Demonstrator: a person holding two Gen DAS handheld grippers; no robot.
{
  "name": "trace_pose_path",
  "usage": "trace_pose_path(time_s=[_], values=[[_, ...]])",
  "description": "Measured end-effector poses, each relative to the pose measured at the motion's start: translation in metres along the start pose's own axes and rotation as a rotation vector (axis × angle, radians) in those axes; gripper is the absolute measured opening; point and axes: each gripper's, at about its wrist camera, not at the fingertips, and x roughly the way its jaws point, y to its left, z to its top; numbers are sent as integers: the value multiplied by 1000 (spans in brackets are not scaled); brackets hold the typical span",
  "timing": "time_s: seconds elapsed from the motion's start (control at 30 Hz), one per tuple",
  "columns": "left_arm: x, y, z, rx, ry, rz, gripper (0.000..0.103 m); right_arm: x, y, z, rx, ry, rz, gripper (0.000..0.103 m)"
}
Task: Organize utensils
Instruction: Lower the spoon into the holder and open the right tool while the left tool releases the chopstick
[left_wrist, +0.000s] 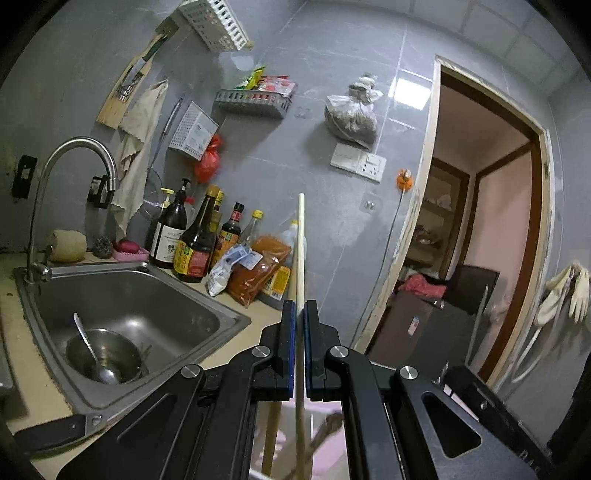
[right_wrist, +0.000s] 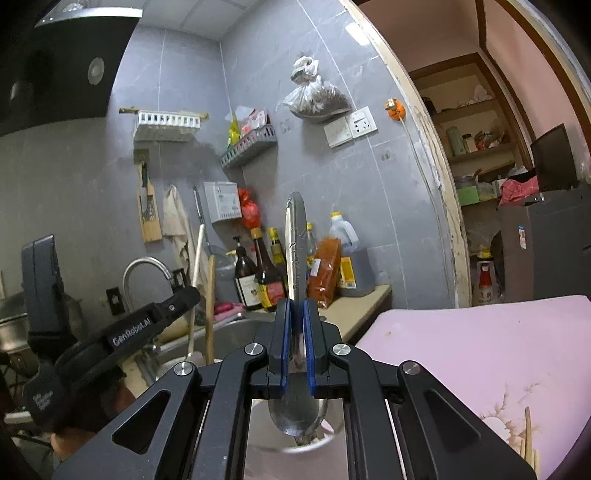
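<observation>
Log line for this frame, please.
left gripper: shut on chopstick | right gripper: shut on spoon | sink: bowl with ladle

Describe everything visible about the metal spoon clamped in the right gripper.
The metal spoon is shiny silver steel with an embossed pattern along its flat handle. It stands nearly upright, handle pointing up, bowl hanging below the right gripper. The blue-padded fingers pinch it at the lower handle, just above the bowl, which looks worn and reflective. Only the pads visibly touch it; it hangs over a round metal container, partly hidden.
</observation>
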Motion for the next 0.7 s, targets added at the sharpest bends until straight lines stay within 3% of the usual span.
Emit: trace_pose_path(time_s=[0.3,0.7], values=[[-11,-6,-17,56,53,-12,2,-9,-3,-5,-7,36,-22,6],[-18,-4,-30,61,196,-20,3,-15,-3,-8,-10,115,-24,6]])
